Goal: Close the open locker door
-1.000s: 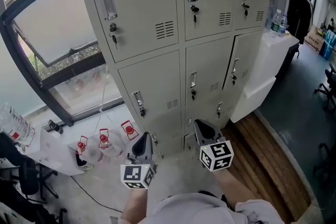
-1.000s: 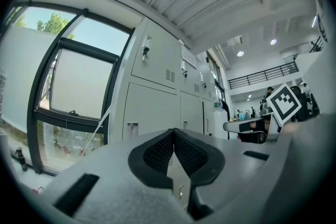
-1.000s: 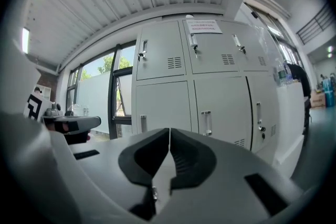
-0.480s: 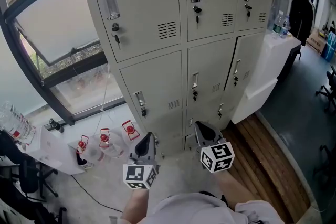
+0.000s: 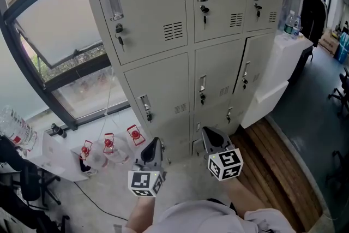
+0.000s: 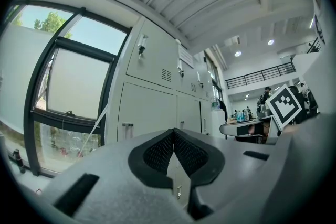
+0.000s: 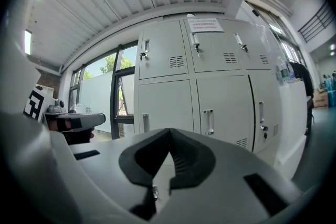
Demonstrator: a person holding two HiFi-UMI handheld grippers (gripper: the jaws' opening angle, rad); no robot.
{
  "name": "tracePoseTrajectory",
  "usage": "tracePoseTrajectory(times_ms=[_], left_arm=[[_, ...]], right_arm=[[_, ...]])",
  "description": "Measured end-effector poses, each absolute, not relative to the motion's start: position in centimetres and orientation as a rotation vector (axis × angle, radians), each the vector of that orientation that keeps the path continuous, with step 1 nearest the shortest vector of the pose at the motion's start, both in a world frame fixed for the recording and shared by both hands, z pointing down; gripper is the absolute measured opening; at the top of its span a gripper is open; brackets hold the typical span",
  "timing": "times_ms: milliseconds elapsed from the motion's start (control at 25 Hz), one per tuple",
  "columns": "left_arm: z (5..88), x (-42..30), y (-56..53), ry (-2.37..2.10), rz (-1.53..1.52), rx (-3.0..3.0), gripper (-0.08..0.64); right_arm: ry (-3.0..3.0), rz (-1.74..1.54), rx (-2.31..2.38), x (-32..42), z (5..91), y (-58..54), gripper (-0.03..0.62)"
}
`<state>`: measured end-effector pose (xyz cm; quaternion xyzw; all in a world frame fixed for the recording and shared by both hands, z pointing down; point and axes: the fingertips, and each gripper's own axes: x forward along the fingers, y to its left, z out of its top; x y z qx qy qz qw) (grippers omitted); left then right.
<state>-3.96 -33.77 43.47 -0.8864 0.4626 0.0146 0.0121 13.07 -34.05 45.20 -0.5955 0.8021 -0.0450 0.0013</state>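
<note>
Lockers [image 5: 158, 3]: grey bank beside the window [image 5: 52, 30] (keys [image 5: 203, 11] hang in several locks)
Locker door [image 5: 257, 71]: middle row, right column, slightly ajar
Floor [image 5: 188, 185]: pale, with wood planks [image 5: 272, 161] at right
Left gripper [image 5: 155, 142]: jaws together, empty
Right gripper [image 5: 206, 130]: jaws together, empty

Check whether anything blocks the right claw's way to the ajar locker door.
Nothing visible does. The shut right claw hangs low before the grey metal lockers, with open air up to the ajar grey door in the middle row, right column. The white counter stands beside that door, not across it.
</note>
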Motion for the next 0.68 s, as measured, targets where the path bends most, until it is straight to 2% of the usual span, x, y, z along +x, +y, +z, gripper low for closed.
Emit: tracePoseTrajectory(times_ms=[680], left_arm=[[43.66,-4.22,-33.72,1.441,0.04,-2.76,0.008]], right_arm=[[2.512,-0.161,-1.855,12.85,45.71,-34.04,0.012]])
